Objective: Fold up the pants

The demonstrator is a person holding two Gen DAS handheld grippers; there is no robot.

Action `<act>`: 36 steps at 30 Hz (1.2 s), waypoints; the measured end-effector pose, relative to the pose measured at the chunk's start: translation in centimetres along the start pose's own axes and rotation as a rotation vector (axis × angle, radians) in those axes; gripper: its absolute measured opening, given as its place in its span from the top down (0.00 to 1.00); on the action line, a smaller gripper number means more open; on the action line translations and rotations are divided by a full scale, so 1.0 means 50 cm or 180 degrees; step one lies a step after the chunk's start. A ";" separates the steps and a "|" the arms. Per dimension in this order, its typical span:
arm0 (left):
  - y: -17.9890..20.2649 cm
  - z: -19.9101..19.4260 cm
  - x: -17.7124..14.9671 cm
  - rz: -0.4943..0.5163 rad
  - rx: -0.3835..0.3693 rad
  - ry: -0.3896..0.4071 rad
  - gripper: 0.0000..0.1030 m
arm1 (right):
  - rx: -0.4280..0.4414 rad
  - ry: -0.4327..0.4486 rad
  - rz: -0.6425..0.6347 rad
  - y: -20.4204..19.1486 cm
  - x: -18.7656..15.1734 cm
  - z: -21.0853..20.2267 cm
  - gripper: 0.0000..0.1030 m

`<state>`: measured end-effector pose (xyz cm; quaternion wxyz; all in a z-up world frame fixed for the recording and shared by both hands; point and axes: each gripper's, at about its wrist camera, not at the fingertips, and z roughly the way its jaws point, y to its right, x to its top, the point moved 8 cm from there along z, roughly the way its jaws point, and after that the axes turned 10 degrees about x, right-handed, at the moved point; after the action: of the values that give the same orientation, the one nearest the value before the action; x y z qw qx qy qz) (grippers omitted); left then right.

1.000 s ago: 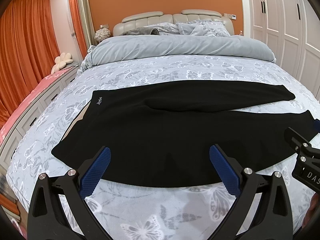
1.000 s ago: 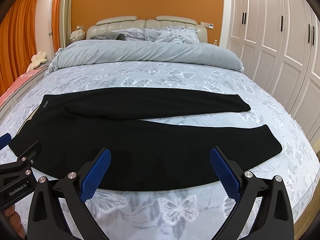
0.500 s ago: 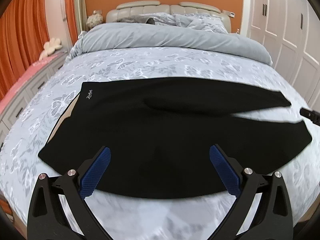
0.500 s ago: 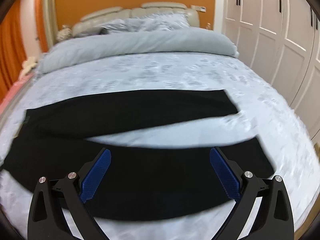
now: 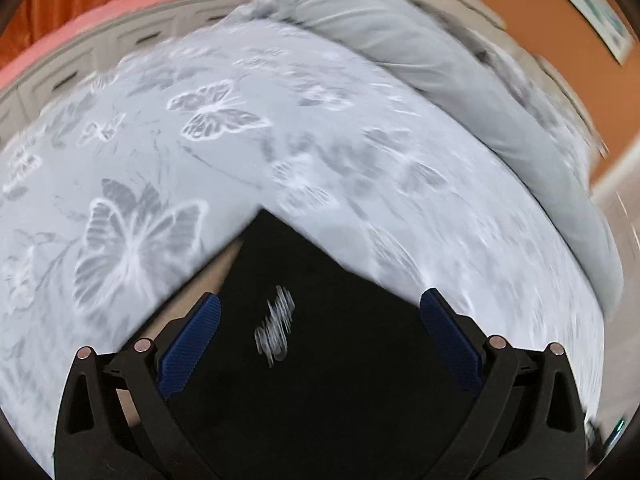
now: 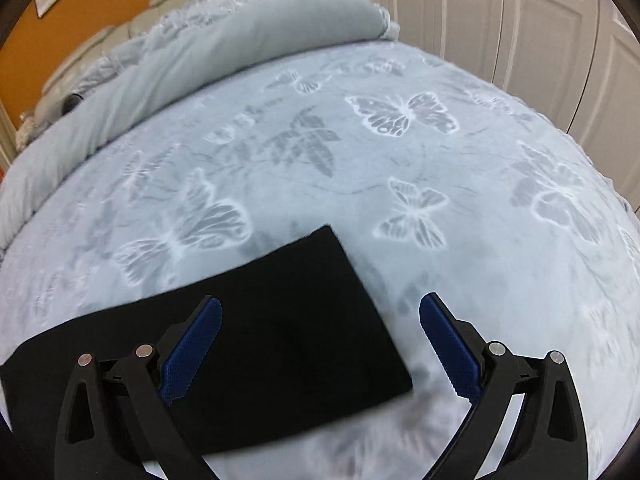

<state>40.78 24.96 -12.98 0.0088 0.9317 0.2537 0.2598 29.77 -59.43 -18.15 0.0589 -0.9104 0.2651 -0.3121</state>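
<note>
Black pants [image 6: 288, 320] lie flat on the bed [image 6: 440, 208]. The left claw [image 5: 320, 332] hangs spread wide over the waistband corner, the right claw [image 6: 320, 340] likewise over a leg cuff. Best to pinch both layers at each corner. Butterfly-print cover, orange wall [image 6: 80, 8], white wardrobe doors [image 6: 500, 8].

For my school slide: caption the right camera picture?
Open right gripper over a black pants leg end on the butterfly bedspread.
</note>
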 end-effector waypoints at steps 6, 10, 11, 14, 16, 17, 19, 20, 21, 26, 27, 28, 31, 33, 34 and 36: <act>0.011 0.122 0.024 0.0240 0.0328 -0.0202 0.05 | -0.0180 -0.0138 -0.0223 -0.023 0.011 0.071 0.05; 0.029 0.146 0.021 0.0614 0.0623 -0.0050 0.17 | -0.0034 -0.0097 -0.0312 -0.055 0.002 0.083 0.46; 0.031 0.143 0.024 0.0696 0.0673 -0.0003 0.41 | 0.0108 -0.0086 -0.0335 -0.070 0.001 0.077 0.67; 0.040 0.093 0.025 0.0675 0.0250 -0.0039 0.83 | 0.0341 0.0024 -0.0329 -0.102 0.008 0.033 0.89; 0.032 0.037 0.035 0.0682 0.0215 0.0143 0.87 | 0.0415 0.0185 -0.0458 -0.123 0.016 -0.019 0.89; 0.025 -0.001 0.040 0.0653 0.0118 0.0218 0.89 | 0.0483 0.0299 -0.0459 -0.131 0.022 -0.059 0.89; 0.004 -0.070 0.046 0.0561 -0.0096 0.0342 0.90 | 0.0629 0.0499 -0.0489 -0.141 0.027 -0.135 0.89; -0.013 -0.123 0.045 0.0533 -0.0262 0.0418 0.90 | 0.0712 0.0603 -0.0533 -0.150 0.025 -0.181 0.89; -0.028 -0.160 0.039 0.0556 -0.0304 0.0474 0.90 | 0.0780 0.0659 -0.0557 -0.153 0.020 -0.218 0.89; -0.105 -0.319 -0.035 0.0702 -0.0558 0.0649 0.90 | 0.1026 0.0898 -0.0706 -0.141 -0.044 -0.385 0.89; -0.114 -0.337 -0.055 0.0741 -0.0572 0.0659 0.90 | 0.1057 0.0926 -0.0751 -0.134 -0.062 -0.408 0.89; -0.133 -0.359 -0.085 0.0796 -0.0576 0.0672 0.90 | 0.1085 0.0926 -0.0807 -0.123 -0.084 -0.428 0.89; -0.203 -0.376 -0.165 0.0883 -0.0516 0.0580 0.89 | 0.1017 0.0715 -0.0946 -0.071 -0.181 -0.451 0.89; -0.260 -0.356 -0.225 0.0884 -0.0421 0.0417 0.88 | 0.0952 0.0538 -0.0948 -0.036 -0.253 -0.446 0.88; -0.280 -0.345 -0.246 0.0863 -0.0374 0.0359 0.87 | 0.0925 0.0476 -0.0937 -0.024 -0.274 -0.440 0.87; -0.323 -0.301 -0.301 0.0804 -0.0274 0.0156 0.79 | 0.0838 0.0259 -0.0840 0.021 -0.337 -0.412 0.82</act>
<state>14.82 30.11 -9.59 0.0098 0.9484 0.1231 0.2922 5.73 -50.35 -11.03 0.1253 -0.9083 0.1024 -0.3857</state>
